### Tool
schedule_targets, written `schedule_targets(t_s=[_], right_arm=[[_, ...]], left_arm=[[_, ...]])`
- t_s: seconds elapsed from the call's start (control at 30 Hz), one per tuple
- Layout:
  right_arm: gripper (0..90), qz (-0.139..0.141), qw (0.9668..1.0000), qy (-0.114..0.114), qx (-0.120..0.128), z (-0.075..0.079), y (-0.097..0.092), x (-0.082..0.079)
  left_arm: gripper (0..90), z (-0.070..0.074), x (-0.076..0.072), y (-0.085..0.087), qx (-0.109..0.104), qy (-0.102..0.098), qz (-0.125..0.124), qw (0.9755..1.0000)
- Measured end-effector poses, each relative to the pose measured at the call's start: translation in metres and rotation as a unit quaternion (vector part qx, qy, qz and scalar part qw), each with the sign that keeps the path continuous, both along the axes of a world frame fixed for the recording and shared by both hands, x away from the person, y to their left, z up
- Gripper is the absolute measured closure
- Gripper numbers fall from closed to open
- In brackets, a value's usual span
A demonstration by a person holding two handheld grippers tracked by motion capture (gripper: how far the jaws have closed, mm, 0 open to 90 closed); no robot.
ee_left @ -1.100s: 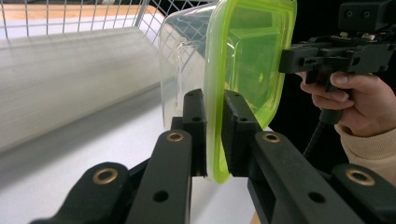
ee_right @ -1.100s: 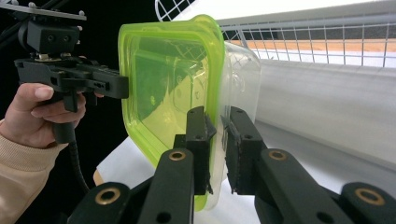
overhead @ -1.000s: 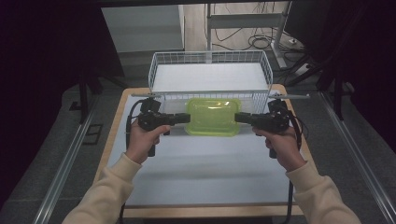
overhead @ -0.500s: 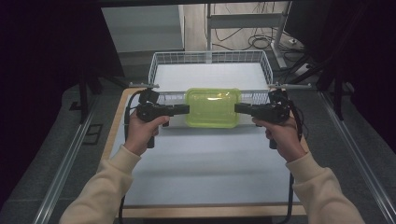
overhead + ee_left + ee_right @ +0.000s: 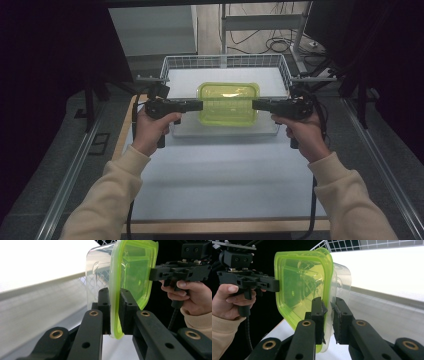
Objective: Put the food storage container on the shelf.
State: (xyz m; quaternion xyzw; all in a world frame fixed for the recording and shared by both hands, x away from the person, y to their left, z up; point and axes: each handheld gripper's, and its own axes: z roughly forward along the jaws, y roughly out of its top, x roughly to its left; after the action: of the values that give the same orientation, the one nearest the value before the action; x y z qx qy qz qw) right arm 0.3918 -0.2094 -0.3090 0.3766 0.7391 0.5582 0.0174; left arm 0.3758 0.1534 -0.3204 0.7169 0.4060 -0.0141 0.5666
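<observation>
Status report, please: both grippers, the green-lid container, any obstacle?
Left gripper, right gripper both shut on container rim. Container held over wire basket. Nothing in the way.

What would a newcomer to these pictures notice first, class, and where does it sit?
The eye lands on the clear plastic container with a bright green lid, held in the air over the white wire basket at the table's far end. The left gripper and the right gripper each pinch an opposite edge of its lid rim. Pale-sleeved forearms reach in from below.
</observation>
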Motion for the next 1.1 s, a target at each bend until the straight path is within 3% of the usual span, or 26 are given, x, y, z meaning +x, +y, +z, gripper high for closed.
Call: schedule_targets(t_s=[0.1,0.27,0.57,1.1], right_arm=[[80.2,-0.001,1.0000,0.003,0.001,0.003,0.000,0.006],[80.1,-0.007,1.0000,0.007,0.002,0.008,0.002,0.022],[80.0,-0.015,0.9996,0.024,0.005,0.012,0.007,0.048],[80.0,-0.049,0.9974,0.050,-0.019,0.030,0.015,0.094]], left_arm=[[81.6,0.001,0.005,0.000,-0.002,-0.001,-0.001,1.0000],[81.6,0.001,0.024,0.002,-0.016,0.019,0.006,0.9997],[81.4,0.002,0.052,0.006,-0.022,0.046,0.010,0.9986],[80.7,0.002,0.105,0.006,-0.029,0.071,0.028,0.9966]])
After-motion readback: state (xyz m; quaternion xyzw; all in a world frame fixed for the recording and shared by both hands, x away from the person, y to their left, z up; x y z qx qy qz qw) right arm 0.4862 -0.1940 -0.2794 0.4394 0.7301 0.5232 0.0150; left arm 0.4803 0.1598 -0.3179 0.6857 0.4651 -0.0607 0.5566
